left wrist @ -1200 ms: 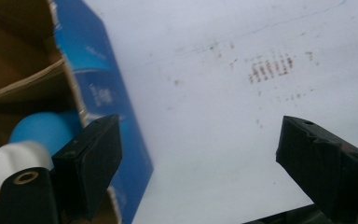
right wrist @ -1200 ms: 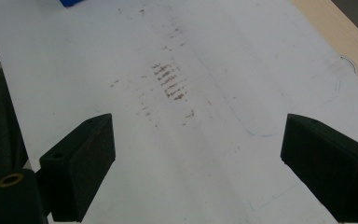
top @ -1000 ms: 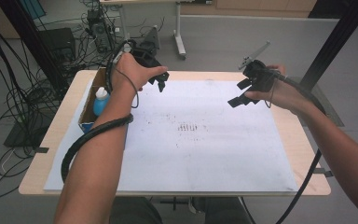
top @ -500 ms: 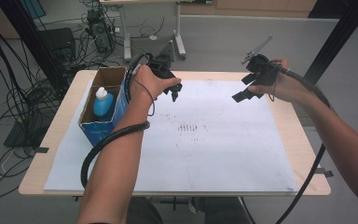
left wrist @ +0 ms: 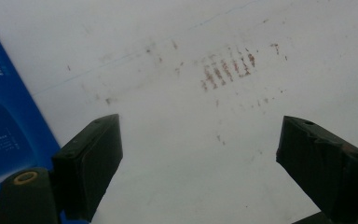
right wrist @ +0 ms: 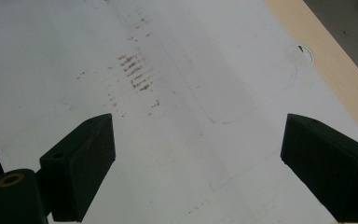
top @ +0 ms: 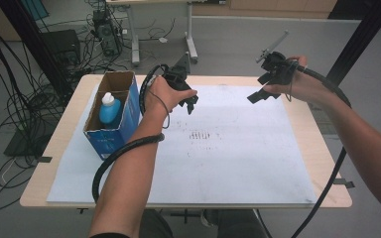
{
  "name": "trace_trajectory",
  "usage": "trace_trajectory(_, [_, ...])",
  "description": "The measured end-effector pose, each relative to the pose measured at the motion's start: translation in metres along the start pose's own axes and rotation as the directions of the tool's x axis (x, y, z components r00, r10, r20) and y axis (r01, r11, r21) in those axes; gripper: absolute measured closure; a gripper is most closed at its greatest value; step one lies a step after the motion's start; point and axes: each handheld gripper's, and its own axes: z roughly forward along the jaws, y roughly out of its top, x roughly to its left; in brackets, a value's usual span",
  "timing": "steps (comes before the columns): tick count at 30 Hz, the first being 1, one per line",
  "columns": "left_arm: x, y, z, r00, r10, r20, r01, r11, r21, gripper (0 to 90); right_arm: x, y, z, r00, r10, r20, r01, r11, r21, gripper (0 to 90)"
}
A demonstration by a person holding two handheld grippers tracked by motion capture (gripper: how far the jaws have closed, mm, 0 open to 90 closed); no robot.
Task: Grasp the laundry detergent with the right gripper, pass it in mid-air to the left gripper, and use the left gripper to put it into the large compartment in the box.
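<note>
Standing at the counter's left is a blue box holding a bottle. Just right of it the left claw hangs open, empty, over the white sheet; the right claw likewise gapes empty farther right.

Even, soft light; slight blur, no glare.

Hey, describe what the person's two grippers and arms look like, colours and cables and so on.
Both the left gripper and the right gripper are black, with blocky flat-faced jaws. A thick black cable loops from the left one; another trails from the right. Forearms are bare, no sleeves in view.
</note>
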Motion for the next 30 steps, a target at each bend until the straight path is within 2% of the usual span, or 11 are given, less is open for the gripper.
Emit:
trace_trajectory(14, [-0.001, -0.001, 0.0, 1.0, -0.002, 0.009, 0.002, 1.0, -0.002, 14.4, 0.0, 0.004, -0.004, 1.0, -0.007, 0.006, 0.007, 1.0, 0.004, 10.1])
trace_trajectory(30, [0.0, -0.002, 0.011, 0.9998, -0.003, 0.017, 0.003, 1.0, 0.002, 14.4, -0.004, 0.001, -0.005, 1.0, -0.001, 0.009, 0.001, 1.0, 0.006, 10.1])
